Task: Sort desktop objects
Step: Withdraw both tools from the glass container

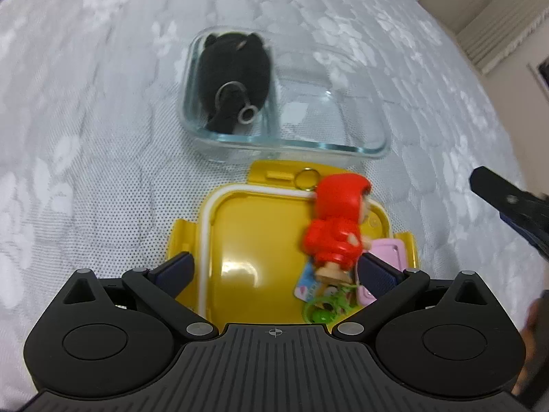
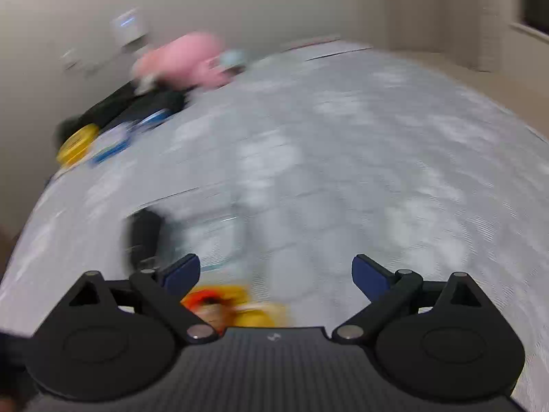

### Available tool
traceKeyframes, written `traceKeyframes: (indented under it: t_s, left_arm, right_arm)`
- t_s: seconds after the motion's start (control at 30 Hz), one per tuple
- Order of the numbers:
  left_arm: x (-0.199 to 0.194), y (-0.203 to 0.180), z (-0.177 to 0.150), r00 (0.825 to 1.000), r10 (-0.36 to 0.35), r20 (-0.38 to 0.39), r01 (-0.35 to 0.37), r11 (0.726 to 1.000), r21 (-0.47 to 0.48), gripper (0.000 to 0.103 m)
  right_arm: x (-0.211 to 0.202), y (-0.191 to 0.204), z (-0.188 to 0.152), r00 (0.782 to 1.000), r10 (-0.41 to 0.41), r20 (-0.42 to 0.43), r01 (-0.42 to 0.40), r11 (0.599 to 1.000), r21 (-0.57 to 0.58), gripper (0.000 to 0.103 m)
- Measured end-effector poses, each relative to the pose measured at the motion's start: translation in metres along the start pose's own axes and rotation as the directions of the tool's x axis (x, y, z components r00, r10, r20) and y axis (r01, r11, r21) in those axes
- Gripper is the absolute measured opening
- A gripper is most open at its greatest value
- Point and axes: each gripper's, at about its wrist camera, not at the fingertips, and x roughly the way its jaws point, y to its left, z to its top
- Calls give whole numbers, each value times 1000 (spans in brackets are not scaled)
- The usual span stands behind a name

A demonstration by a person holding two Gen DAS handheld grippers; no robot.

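Keychain toys are lying on the yellow lid (image 1: pixel 254 237), which is resting on the counter (image 1: pixel 85 178) just under our left tongs (image 1: pixel 276 271). We are holding the left tongs spread wide over this lid, with nothing between the fingers. Nearest to us, a green ring toy (image 1: pixel 320 310) and a pink flat piece (image 1: pixel 386 255) are sitting at the right side of the lid. A red hooded figure (image 1: pixel 338 226) with a metal ring is lying just beyond them, partly on the lid rim. Farther on, a glass container (image 1: pixel 343 144) is standing just beside the lid, and a black pouch (image 1: pixel 233 75) is lying in its left compartment. Our right tongs (image 2: pixel 276 273) are also spread wide and pinching nothing; their view is very blurred. At the far edge of the counter, a pink soft toy (image 2: pixel 187 58) is lying.
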Motion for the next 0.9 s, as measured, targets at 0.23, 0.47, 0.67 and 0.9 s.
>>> traceKeyframes:
  t_s: [0.23,0.47,0.67,0.9]
  left_arm:
    - [-3,-51,14,968,250,33,-252,953,170,103]
    - [26,-96,19,938,346,-2,-330,897,294,103]
    - [49,-102,25,911,411,-20,-384,866,321,103]
    - [43,-83,30,952,298,-61,-280,937,208,78]
  right_arm:
    - [17,-40,-16,998,51,22,-53,994,92,90]
    - [6,-68,-9,991,112,69,-122,981,153,94]
    - [17,-91,-5,980,197,30,-197,935,296,94]
    - [26,-97,-9,973,230,-9,-214,916,338,94]
